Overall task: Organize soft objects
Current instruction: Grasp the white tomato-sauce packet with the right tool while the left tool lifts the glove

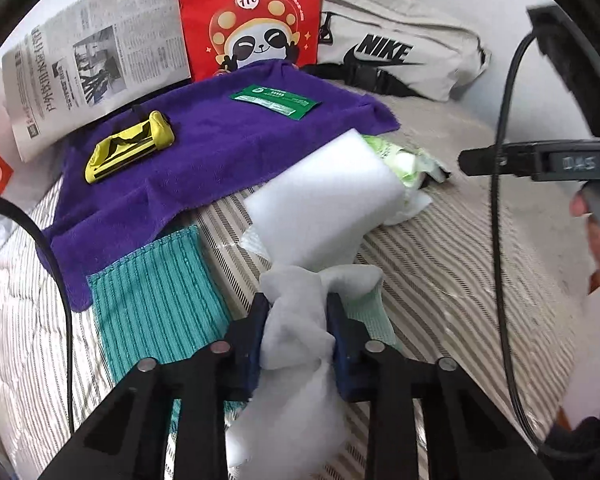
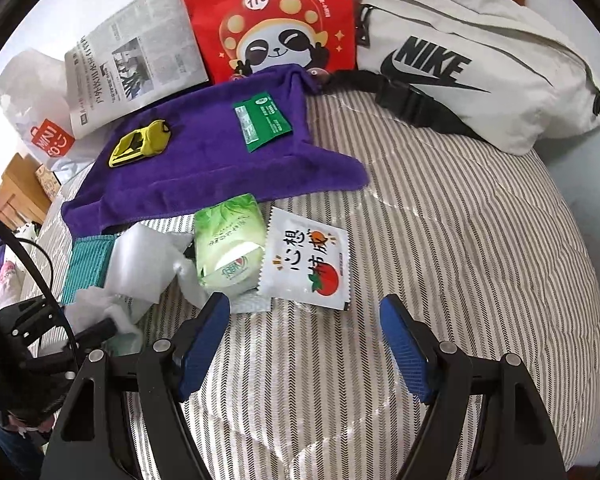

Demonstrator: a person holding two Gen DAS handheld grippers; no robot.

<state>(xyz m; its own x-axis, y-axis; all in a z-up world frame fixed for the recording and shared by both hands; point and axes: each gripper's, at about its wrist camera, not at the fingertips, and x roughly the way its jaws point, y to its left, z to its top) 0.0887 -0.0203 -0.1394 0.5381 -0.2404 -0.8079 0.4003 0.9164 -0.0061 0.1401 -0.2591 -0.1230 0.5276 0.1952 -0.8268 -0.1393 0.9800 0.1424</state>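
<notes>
Pinching a crumpled white tissue (image 1: 296,332), the left gripper (image 1: 298,320) has its blue pads pressed into the wad from both sides; the wad bulges above and below the jaws. Just ahead, along the gripper's line, lies a white foam block (image 1: 324,204), long axis running away and slightly right, its near end touching the tissue. Left of the jaws, a teal ribbed cloth (image 1: 156,304) lies flat on the striped bedcover (image 1: 460,264), tucked under the purple towel (image 1: 220,148). The right gripper (image 2: 304,340) hangs released, jaws wide, nothing between them; the green tissue pack (image 2: 228,248) and white sachet (image 2: 308,260) sit just beyond its tips. Judgement: the left hand is nearer the foam and cloth, the right nearer the pack
</notes>
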